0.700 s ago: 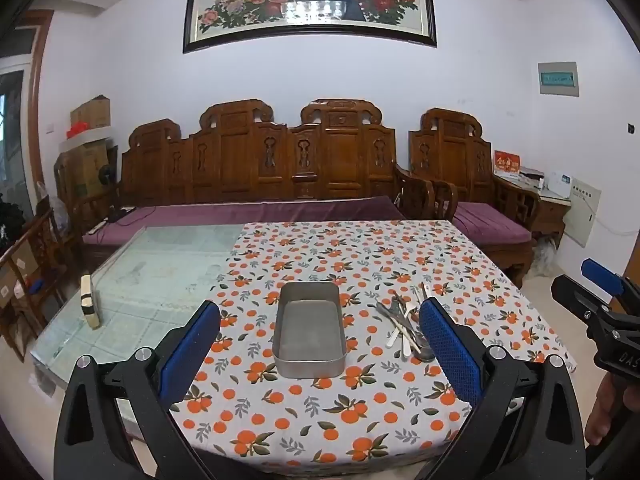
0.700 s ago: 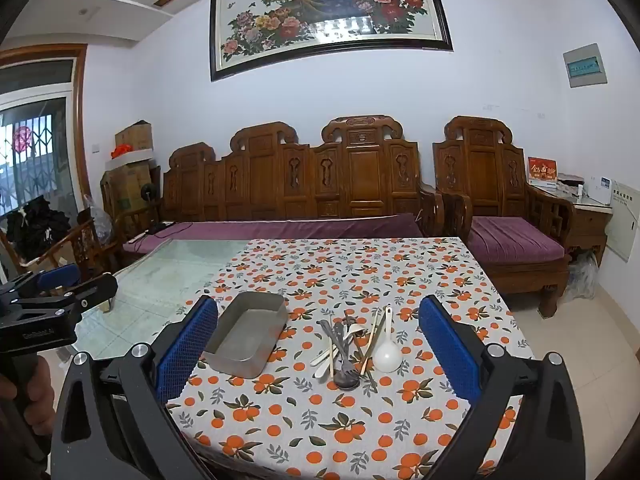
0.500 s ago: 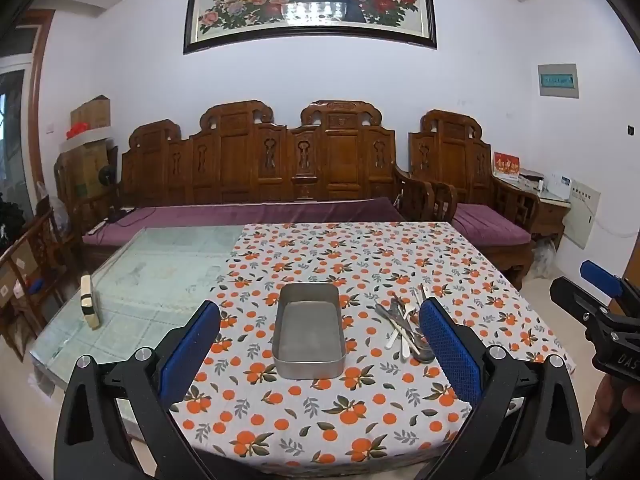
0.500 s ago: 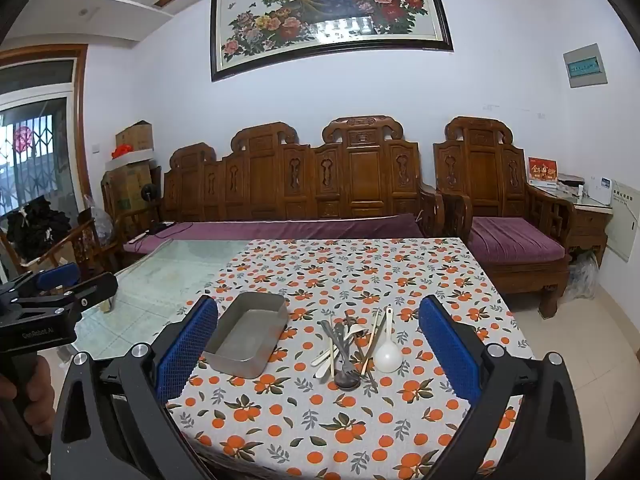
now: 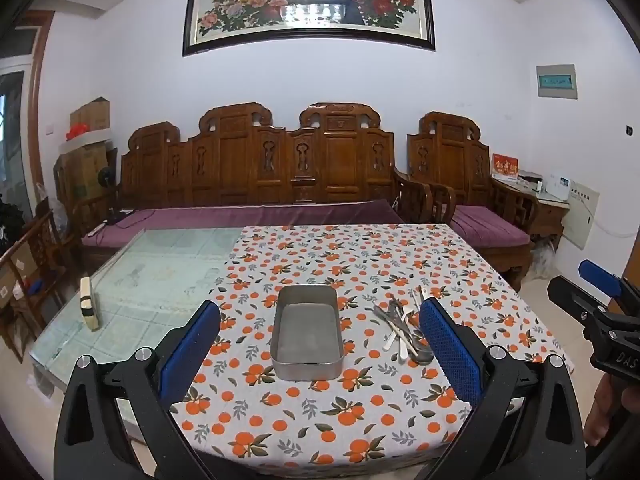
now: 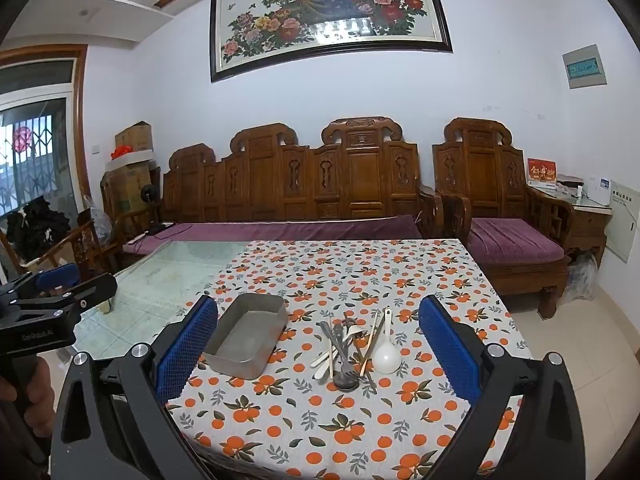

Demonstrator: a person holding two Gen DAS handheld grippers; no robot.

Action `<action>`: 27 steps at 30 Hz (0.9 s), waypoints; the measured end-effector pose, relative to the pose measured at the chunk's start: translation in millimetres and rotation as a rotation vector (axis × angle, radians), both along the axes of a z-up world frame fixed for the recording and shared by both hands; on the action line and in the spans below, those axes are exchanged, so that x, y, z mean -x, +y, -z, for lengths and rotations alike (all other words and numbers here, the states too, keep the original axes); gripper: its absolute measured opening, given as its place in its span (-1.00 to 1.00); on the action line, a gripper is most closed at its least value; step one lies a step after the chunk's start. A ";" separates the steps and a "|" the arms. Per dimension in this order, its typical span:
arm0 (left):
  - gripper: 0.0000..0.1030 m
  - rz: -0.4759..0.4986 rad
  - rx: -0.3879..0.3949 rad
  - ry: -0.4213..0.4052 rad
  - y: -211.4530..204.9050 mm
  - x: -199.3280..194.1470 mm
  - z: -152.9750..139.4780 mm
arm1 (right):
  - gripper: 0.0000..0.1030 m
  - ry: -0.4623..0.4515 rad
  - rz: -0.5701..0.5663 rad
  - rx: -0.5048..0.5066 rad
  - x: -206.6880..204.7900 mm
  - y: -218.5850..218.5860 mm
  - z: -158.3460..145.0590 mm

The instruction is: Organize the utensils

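Observation:
An empty rectangular metal tray [image 5: 307, 332] [image 6: 247, 336] sits on the orange-print tablecloth. To its right lies a pile of utensils [image 5: 402, 322] [image 6: 346, 346]: metal spoons and a fork, pale sticks, and a white plastic ladle [image 6: 386, 354]. My left gripper [image 5: 320, 354] is open and empty, held before the table's near edge, in line with the tray. My right gripper [image 6: 318, 354] is open and empty, held before the near edge, in line with the pile. Each gripper shows at the side of the other's view [image 5: 600, 320] [image 6: 48, 308].
The tablecloth [image 5: 360, 264] covers the right part of a glass-topped table [image 5: 160, 272]. A small cream block [image 5: 89, 308] stands on the glass at the left. A carved wooden bench [image 5: 280, 184] and armchair [image 6: 504, 216] stand behind the table.
Both grippers have stayed open and almost still; the view has shifted only very slightly. Nothing on the table has moved.

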State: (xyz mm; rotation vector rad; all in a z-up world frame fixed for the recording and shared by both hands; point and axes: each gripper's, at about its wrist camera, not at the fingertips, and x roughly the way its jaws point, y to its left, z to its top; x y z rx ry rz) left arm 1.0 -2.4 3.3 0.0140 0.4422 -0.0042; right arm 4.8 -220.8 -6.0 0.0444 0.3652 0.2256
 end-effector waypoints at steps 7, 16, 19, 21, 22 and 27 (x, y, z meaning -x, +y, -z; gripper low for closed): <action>0.87 0.001 0.002 -0.003 0.3 0.6 0.2 | 0.95 0.000 -0.001 -0.001 0.0 0.1 -0.3; 0.87 0.000 0.002 -0.003 0.4 0.7 0.4 | 0.95 0.001 -0.002 -0.002 0.0 0.3 -0.8; 0.87 0.001 0.002 -0.003 0.5 0.8 0.4 | 0.95 0.001 -0.002 -0.002 0.1 0.3 -1.1; 0.87 0.001 0.003 -0.003 0.6 0.8 0.4 | 0.95 0.001 -0.002 -0.002 0.2 0.4 -1.3; 0.87 0.002 0.002 -0.003 0.1 0.6 -0.1 | 0.95 0.001 -0.002 -0.002 0.2 0.4 -1.3; 0.87 0.003 0.004 -0.005 1.0 2.6 -2.8 | 0.95 0.001 -0.002 -0.002 0.7 0.5 -1.7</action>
